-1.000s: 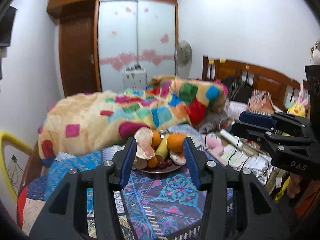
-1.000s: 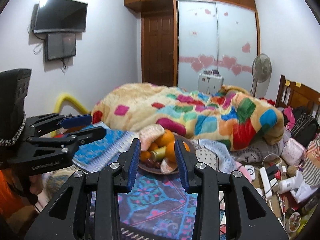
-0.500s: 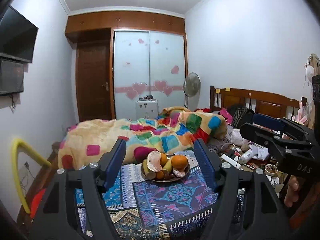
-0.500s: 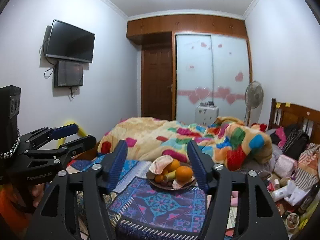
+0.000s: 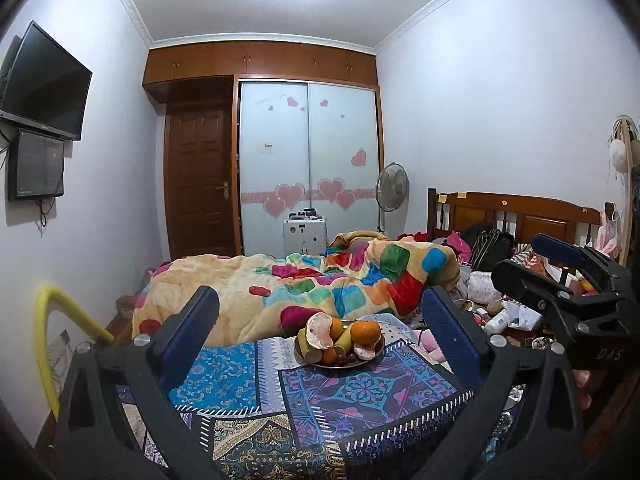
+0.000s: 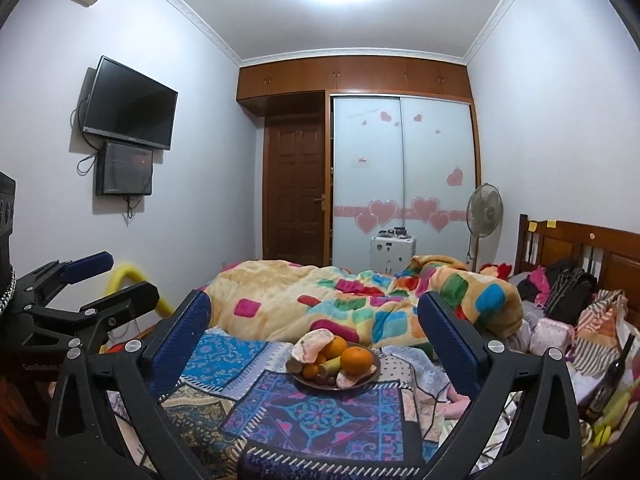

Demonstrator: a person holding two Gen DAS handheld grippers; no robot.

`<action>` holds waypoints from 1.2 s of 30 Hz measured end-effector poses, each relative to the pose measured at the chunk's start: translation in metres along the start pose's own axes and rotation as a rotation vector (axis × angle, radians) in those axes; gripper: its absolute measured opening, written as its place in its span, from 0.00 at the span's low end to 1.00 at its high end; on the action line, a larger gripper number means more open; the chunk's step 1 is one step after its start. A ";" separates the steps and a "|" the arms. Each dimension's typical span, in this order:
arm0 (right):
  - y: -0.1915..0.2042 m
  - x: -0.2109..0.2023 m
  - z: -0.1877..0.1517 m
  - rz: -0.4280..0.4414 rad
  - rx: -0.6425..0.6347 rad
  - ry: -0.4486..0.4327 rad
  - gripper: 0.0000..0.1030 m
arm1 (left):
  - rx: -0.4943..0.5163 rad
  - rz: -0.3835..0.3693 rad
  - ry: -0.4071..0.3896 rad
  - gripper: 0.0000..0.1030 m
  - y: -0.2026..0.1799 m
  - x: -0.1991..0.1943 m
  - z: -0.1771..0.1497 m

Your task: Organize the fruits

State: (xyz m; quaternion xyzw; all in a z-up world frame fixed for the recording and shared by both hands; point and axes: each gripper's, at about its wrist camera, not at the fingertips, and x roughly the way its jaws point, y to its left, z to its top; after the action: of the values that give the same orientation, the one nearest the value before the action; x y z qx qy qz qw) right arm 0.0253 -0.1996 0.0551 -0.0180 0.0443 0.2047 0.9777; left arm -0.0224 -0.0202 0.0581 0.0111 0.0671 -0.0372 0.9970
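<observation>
A metal plate [image 5: 340, 363] piled with fruit sits on the patterned cloth [image 5: 372, 392] of a bed, straight ahead of both claws and well apart from them. On it, a whole orange [image 5: 365, 331] stands highest, with a peeled pomelo section [image 5: 319, 332] at its left, a banana [image 5: 343, 340] wedged between them, smaller tangerines and what look like dark grapes low at the front, and a loose piece of peel [image 5: 365, 353] on the near rim. The left claw [image 5: 320, 312] has its blue pads opening wide with nothing between them; the right claw [image 6: 314, 320] is likewise opening and empty, the plate framed in the gap of each. The orange looks firm and light and should take a pinch across its middle; its rind may be slick. The pomelo flesh and the grapes look soft and easily bruised, better held gently or left in place. The banana would be safest taken across its thick middle. Beyond the plate lies a rumpled patchwork quilt [image 5: 320, 284]; farther right of the claws, clutter crowds a wooden headboard [image 5: 516, 216].
</observation>
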 end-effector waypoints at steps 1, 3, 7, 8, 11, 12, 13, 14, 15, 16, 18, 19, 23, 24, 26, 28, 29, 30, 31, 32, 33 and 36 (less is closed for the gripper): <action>0.000 0.000 -0.001 -0.001 0.001 0.001 1.00 | -0.001 0.000 0.001 1.00 0.000 0.000 -0.001; 0.001 0.000 -0.002 -0.004 0.002 0.004 1.00 | -0.001 0.005 0.001 1.00 0.000 0.000 -0.001; 0.000 -0.004 -0.003 -0.006 0.010 0.003 1.00 | -0.002 -0.004 0.008 1.00 -0.001 0.003 -0.003; 0.000 -0.005 -0.003 -0.007 0.011 0.002 1.00 | -0.001 -0.006 0.009 1.00 -0.002 0.003 -0.003; -0.001 -0.007 -0.003 -0.010 0.013 0.002 1.00 | 0.002 -0.004 0.010 1.00 -0.003 0.005 -0.004; -0.001 -0.007 -0.003 -0.011 0.014 0.002 1.00 | 0.001 -0.004 0.010 1.00 -0.003 0.004 -0.004; -0.002 -0.007 -0.004 -0.010 0.015 0.003 1.00 | 0.001 -0.005 0.011 1.00 -0.003 0.005 -0.004; -0.002 -0.007 -0.003 -0.011 0.018 0.003 1.00 | 0.001 -0.005 0.012 1.00 -0.004 0.005 -0.005; -0.003 -0.008 -0.003 -0.012 0.020 0.002 1.00 | 0.002 -0.003 0.012 1.00 -0.004 0.005 -0.005; -0.003 -0.008 -0.003 -0.012 0.021 0.002 1.00 | 0.002 -0.003 0.012 1.00 -0.004 0.005 -0.005; -0.004 -0.008 -0.004 -0.014 0.023 0.003 1.00 | 0.003 -0.002 0.011 1.00 -0.004 0.006 -0.005; -0.004 -0.007 -0.004 -0.015 0.025 0.003 1.00 | 0.003 -0.001 0.011 1.00 -0.005 0.006 -0.005; -0.004 -0.007 -0.005 -0.014 0.029 0.005 1.00 | -0.003 -0.005 0.012 1.00 -0.003 0.007 -0.006; -0.005 -0.007 -0.005 -0.014 0.029 0.006 1.00 | -0.003 -0.004 0.012 1.00 -0.003 0.006 -0.006; -0.005 -0.007 -0.005 -0.014 0.031 0.008 1.00 | -0.007 -0.004 0.012 1.00 -0.002 0.007 -0.007; -0.005 -0.007 -0.005 -0.014 0.032 0.010 1.00 | -0.008 -0.004 0.014 1.00 -0.002 0.007 -0.007; -0.005 -0.007 -0.006 -0.013 0.033 0.012 1.00 | -0.009 -0.003 0.015 1.00 -0.002 0.008 -0.008; -0.005 -0.007 -0.006 -0.014 0.034 0.013 1.00 | -0.009 -0.003 0.017 1.00 -0.003 0.008 -0.007; -0.006 -0.007 -0.007 -0.014 0.034 0.013 1.00 | -0.009 -0.003 0.017 1.00 -0.003 0.008 -0.006; -0.006 -0.007 -0.006 -0.014 0.034 0.013 1.00 | -0.009 -0.004 0.017 1.00 -0.003 0.008 -0.006; -0.006 -0.006 -0.006 -0.014 0.034 0.013 1.00 | -0.009 -0.004 0.017 1.00 -0.003 0.008 -0.006; -0.006 -0.007 -0.006 -0.013 0.035 0.014 1.00 | -0.009 -0.004 0.017 1.00 -0.003 0.008 -0.006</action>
State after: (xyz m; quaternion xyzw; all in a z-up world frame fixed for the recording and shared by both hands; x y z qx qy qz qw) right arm 0.0211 -0.2078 0.0496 -0.0028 0.0546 0.1975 0.9788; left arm -0.0153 -0.0238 0.0507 0.0067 0.0756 -0.0388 0.9964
